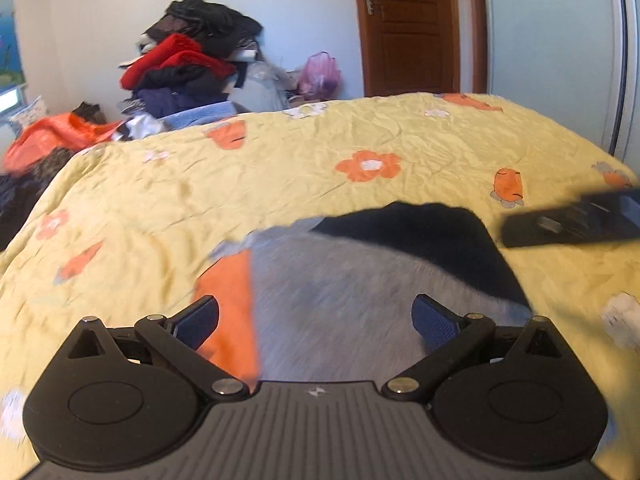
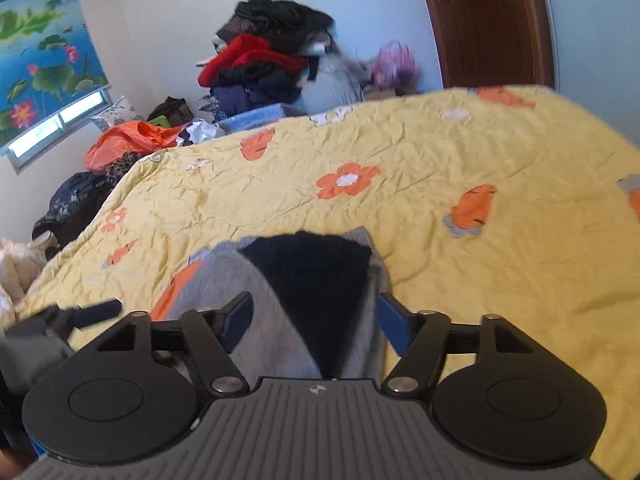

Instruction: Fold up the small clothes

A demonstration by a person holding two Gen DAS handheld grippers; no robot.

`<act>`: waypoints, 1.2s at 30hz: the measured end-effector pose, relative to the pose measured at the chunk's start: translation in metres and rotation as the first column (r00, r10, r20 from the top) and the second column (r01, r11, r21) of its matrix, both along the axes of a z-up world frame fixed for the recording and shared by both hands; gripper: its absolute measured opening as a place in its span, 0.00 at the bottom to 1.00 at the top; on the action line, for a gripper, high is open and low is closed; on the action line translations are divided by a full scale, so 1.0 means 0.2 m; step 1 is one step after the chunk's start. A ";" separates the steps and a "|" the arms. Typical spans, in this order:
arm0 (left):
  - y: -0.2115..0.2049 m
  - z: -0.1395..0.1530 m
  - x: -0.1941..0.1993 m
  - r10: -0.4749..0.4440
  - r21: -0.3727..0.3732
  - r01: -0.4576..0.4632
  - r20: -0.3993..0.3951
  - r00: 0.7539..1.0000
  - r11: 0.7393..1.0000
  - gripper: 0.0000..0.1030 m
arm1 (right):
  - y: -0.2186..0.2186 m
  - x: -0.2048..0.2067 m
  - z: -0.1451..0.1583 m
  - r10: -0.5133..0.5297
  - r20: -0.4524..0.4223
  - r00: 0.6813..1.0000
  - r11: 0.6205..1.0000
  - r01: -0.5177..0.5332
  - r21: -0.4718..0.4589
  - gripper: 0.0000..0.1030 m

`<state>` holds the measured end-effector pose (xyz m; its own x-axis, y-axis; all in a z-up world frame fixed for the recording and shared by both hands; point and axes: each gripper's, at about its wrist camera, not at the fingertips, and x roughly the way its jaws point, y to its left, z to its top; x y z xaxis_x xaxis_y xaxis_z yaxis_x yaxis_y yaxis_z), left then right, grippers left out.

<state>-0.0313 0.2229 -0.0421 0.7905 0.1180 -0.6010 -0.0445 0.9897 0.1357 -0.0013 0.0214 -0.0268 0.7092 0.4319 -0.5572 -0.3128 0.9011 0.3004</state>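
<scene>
While both tools hover low over the bed, the left tool (image 1: 316, 322) has its jaws spread wide, nothing between them, and the right tool (image 2: 316, 322) is likewise spread, gripping nothing. Small grey garment (image 1: 340, 292) with a dark navy panel and an orange patch lies flat on the yellow flowered quilt (image 1: 280, 168), just ahead of both tools. Farther back, a clothes heap (image 2: 264, 68) is stacked against the wall; pink plastic bag (image 1: 320, 74) near the door (image 1: 408, 28), contents unclear.
</scene>
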 end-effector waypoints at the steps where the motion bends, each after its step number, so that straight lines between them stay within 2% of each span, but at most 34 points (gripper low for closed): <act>1: 0.03 0.00 -0.08 0.015 -0.017 -0.015 0.006 1.000 1.000 1.00 | -0.03 -0.10 -0.02 -0.006 0.013 1.000 1.000 0.006 -0.005 0.79; 3: 0.10 -0.01 -0.25 0.048 -0.078 -0.047 0.006 0.999 0.996 1.00 | -0.08 -0.28 -0.09 -0.024 0.021 0.999 0.999 0.025 -0.021 0.81; 6: 0.16 -0.04 -0.47 0.103 -0.137 -0.105 -0.025 0.994 0.985 1.00 | -0.10 -0.47 -0.23 -0.090 -0.033 0.995 0.993 0.087 -0.082 0.81; 8: 0.17 -0.09 -0.60 0.136 -0.126 -0.141 -0.053 0.989 0.982 1.00 | -0.07 -0.57 -0.31 -0.091 -0.058 0.994 0.989 0.083 -0.120 0.81; 11: 0.16 -0.13 -0.73 0.153 -0.100 -0.160 -0.070 0.986 0.982 1.00 | -0.02 -0.67 -0.31 -0.089 -0.027 0.996 0.985 0.084 -0.153 0.84; 13: 0.16 -0.15 -0.72 0.130 -0.089 -0.136 -0.070 0.989 0.987 1.00 | 0.02 -0.67 -0.30 -0.093 -0.004 0.996 0.977 0.090 -0.191 0.95; 15: 0.16 -0.17 -0.67 0.140 -0.071 -0.148 -0.105 0.985 0.986 1.00 | 0.06 -0.63 -0.31 -0.089 -0.012 0.996 0.971 0.084 -0.223 0.95; 18: 0.14 -0.21 -0.63 0.107 -0.098 -0.121 -0.138 0.985 0.988 1.00 | 0.10 -0.57 -0.34 -0.114 -0.070 0.991 0.967 0.095 -0.237 0.96; 19: 0.13 -0.24 -0.62 0.094 -0.115 -0.112 -0.156 0.983 0.987 1.00 | 0.12 -0.56 -0.36 -0.114 -0.093 0.989 0.968 0.089 -0.233 1.00; 20: 0.13 -0.27 -0.61 0.090 -0.135 -0.115 -0.182 0.979 0.984 1.00 | 0.14 -0.56 -0.37 -0.114 -0.075 0.991 0.964 0.093 -0.248 1.00; 22: 0.11 -0.28 -0.62 0.100 -0.116 -0.118 -0.153 0.983 0.986 1.00 | 0.20 -0.58 -0.40 -0.115 -0.037 0.993 0.943 0.097 -0.318 1.00; 24: 0.11 -0.29 -0.62 0.108 -0.121 -0.124 -0.135 0.985 0.985 1.00 | 0.21 -0.60 -0.41 -0.131 0.000 0.991 0.945 0.125 -0.301 1.00; 28: 0.11 -0.32 -0.65 0.096 -0.114 -0.101 -0.050 0.994 0.988 1.00 | 0.20 -0.62 -0.45 -0.133 0.096 0.986 0.948 0.155 -0.278 1.00; 30: 0.11 -0.32 -0.66 0.093 -0.111 -0.097 -0.039 0.995 0.989 1.00 | 0.19 -0.63 -0.47 -0.137 0.134 0.982 0.949 0.169 -0.268 1.00; 36: 0.12 -0.31 -0.65 0.091 -0.114 -0.097 -0.062 0.994 0.989 1.00 | 0.20 -0.63 -0.46 -0.152 0.118 0.981 0.947 0.179 -0.268 1.00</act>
<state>-0.1610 0.2460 -0.1036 0.7437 0.1166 -0.6582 -0.1337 0.9907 0.0244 -0.1263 0.0605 -0.1188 0.8129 0.1425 -0.5647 -0.1670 0.9859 0.0084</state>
